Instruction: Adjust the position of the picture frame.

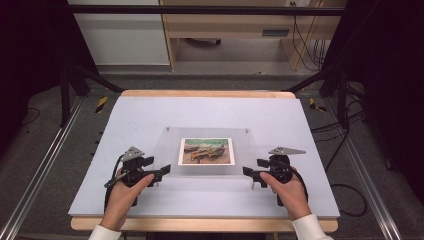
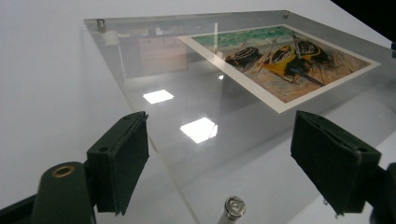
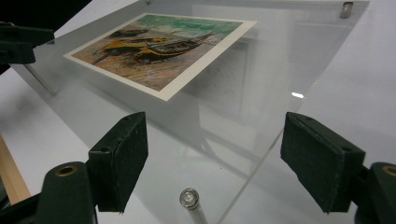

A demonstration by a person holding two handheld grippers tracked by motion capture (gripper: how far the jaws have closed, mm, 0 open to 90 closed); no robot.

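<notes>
A clear acrylic panel (image 1: pixel 167 147) rests on short metal standoffs in the middle of the white table (image 1: pixel 125 120). Inside it lies a print (image 1: pixel 206 151) of painted boats on a beach. My left gripper (image 1: pixel 162 172) is open at the panel's near left corner. In the left gripper view, the left gripper (image 2: pixel 224 163) straddles that corner of the panel (image 2: pixel 187 93), with a standoff screw (image 2: pixel 233 207) low between the jaws and the print (image 2: pixel 285 60) beyond. My right gripper (image 1: pixel 248 172) is open at the near right corner. There the right gripper (image 3: pixel 219 158) flanks a screw (image 3: pixel 189 198), below the print (image 3: pixel 159 49).
A wooden strip (image 1: pixel 200 224) edges the table's near side. Metal rails (image 1: pixel 40 165) run along the floor on both sides. Cables (image 1: pixel 345 195) trail on the floor at the right. A wooden cabinet (image 1: pixel 225 30) stands well behind the table.
</notes>
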